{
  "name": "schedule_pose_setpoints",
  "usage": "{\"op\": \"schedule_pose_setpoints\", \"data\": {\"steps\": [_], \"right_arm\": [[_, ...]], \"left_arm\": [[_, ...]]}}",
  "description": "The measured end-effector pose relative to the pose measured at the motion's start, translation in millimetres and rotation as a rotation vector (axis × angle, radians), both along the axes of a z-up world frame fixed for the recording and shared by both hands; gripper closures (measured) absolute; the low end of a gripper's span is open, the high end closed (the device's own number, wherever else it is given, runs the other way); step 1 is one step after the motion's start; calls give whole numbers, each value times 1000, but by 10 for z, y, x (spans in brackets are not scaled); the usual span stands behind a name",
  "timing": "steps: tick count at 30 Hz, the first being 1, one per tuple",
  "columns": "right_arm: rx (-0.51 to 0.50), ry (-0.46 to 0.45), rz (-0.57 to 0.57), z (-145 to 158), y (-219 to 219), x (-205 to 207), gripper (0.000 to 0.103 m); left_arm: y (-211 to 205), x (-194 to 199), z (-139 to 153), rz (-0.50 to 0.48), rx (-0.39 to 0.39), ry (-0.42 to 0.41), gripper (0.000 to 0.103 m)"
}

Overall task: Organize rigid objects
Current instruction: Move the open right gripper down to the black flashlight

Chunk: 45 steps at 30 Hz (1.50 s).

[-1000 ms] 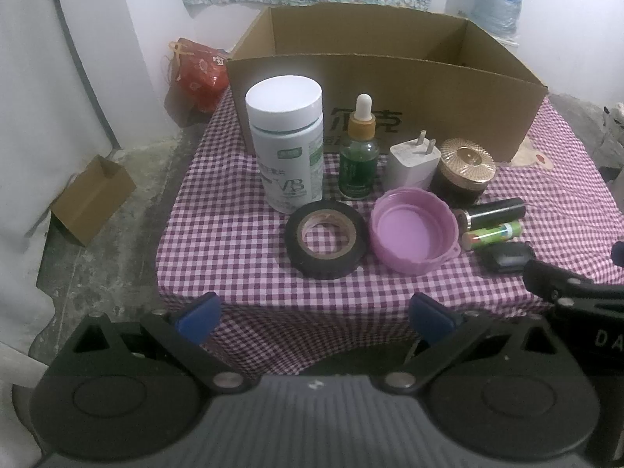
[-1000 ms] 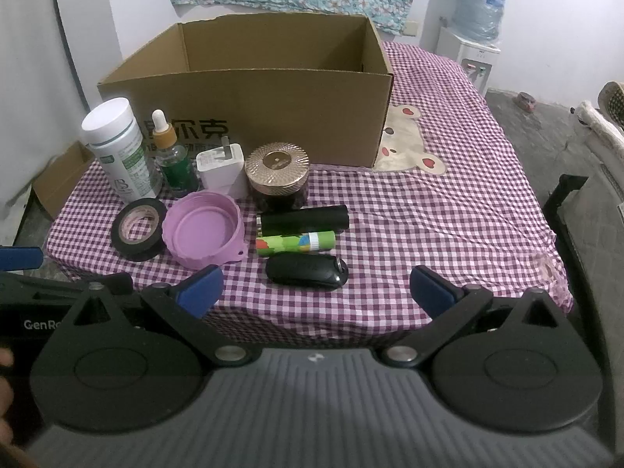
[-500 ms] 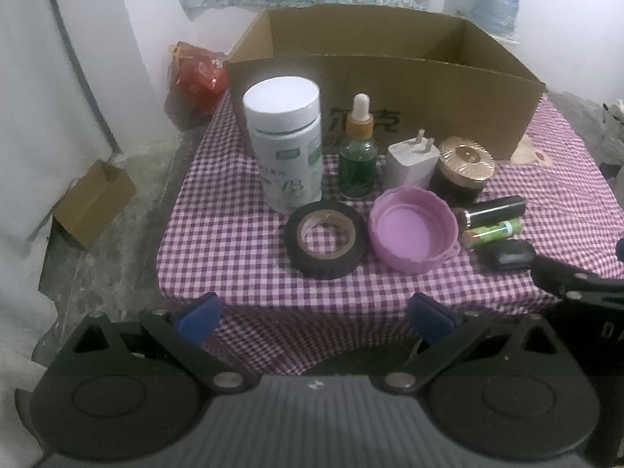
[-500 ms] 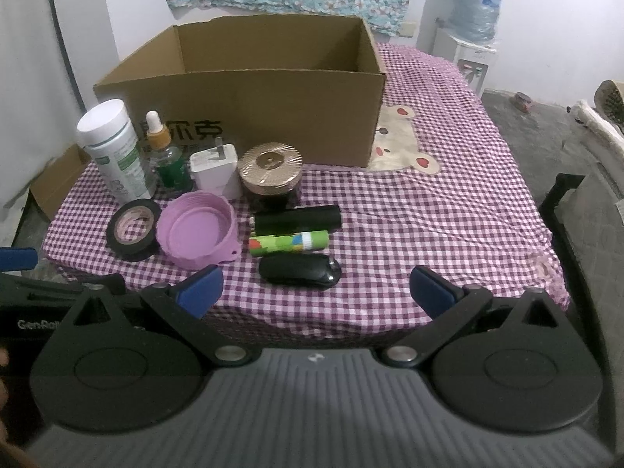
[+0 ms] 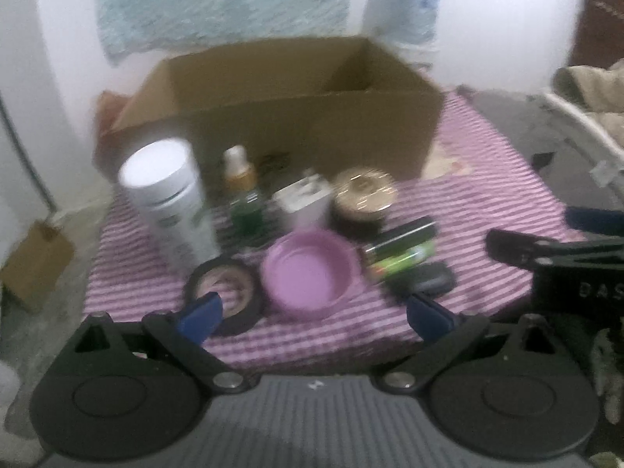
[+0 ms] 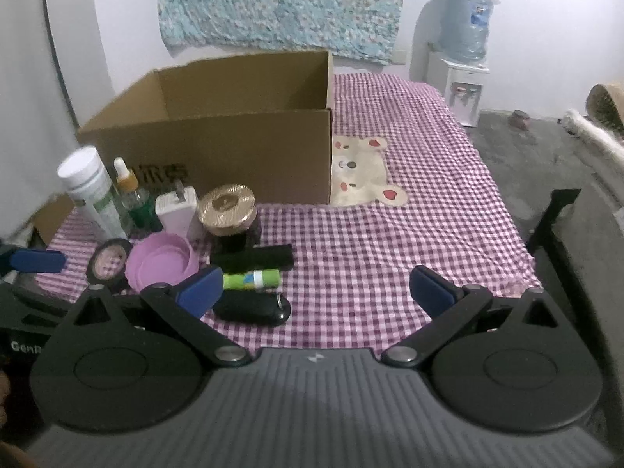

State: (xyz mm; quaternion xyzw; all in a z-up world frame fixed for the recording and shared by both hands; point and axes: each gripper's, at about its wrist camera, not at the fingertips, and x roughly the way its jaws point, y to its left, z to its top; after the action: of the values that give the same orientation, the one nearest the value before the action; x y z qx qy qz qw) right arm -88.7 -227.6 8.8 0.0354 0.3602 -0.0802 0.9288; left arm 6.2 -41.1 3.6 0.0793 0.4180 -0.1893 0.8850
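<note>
Two hand-held tongs hover at the near edge of a checked tablecloth (image 6: 390, 241), both spread wide and holding nothing. The left tongs (image 5: 312, 314) point at a tight cluster: roll of tape (image 5: 224, 294) just ahead of the left tip, purple lid (image 5: 310, 275) straight ahead between the tips, white bottle (image 5: 171, 202), dropper bottle (image 5: 243, 195), plug (image 5: 306, 204) and gold-lidded jar (image 5: 364, 199) in a row beyond. The right tongs (image 6: 314, 288) have the black key fob (image 6: 253, 308) just ahead of the left tip, green tube (image 6: 251, 279) and black tube (image 6: 253, 259) behind it. The open box (image 6: 234, 148) stands beyond everything, to the left of the right tongs. Likely risk: the items touch or nearly touch, so a wide tip closing on one could knock its neighbour or topple the tall bottle. The left view is blurred, making aim uncertain.
</note>
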Motion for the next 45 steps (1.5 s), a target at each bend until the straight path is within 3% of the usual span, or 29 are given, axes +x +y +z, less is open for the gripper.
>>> {"op": "schedule_pose_setpoints", "data": {"steps": [3,5,7,12,16,23,29,33,45], "right_arm": [[80,-14,16,-20,-151,-20,1],[123,-11,25,-66,-234,-13,4],[155,5,44,-119,-293,11,12],[256,62,109,-258,-455,189,46],[320,113,152,-390,-548,384,57],[353,123,180,-480,-641,566,61],[447,145,156,-544,-774,770,61],[546,175,127,-646,-848,895,63],[699,182,62,-847,-979,1030,67]], "left_arm": [[-92,-20,-14,-67,-65,15,9],[-198,-23,-56,-113,-69,36,18],[-316,-37,-113,-150,-52,57,35],[-502,-40,-274,-200,-46,123,55],[-563,13,-374,-195,-48,166,70],[-548,86,-414,-176,-39,180,71],[-613,129,-263,-170,15,49,71],[-752,255,-283,-163,116,-4,71],[-953,500,-386,-220,175,-3,71]]}}
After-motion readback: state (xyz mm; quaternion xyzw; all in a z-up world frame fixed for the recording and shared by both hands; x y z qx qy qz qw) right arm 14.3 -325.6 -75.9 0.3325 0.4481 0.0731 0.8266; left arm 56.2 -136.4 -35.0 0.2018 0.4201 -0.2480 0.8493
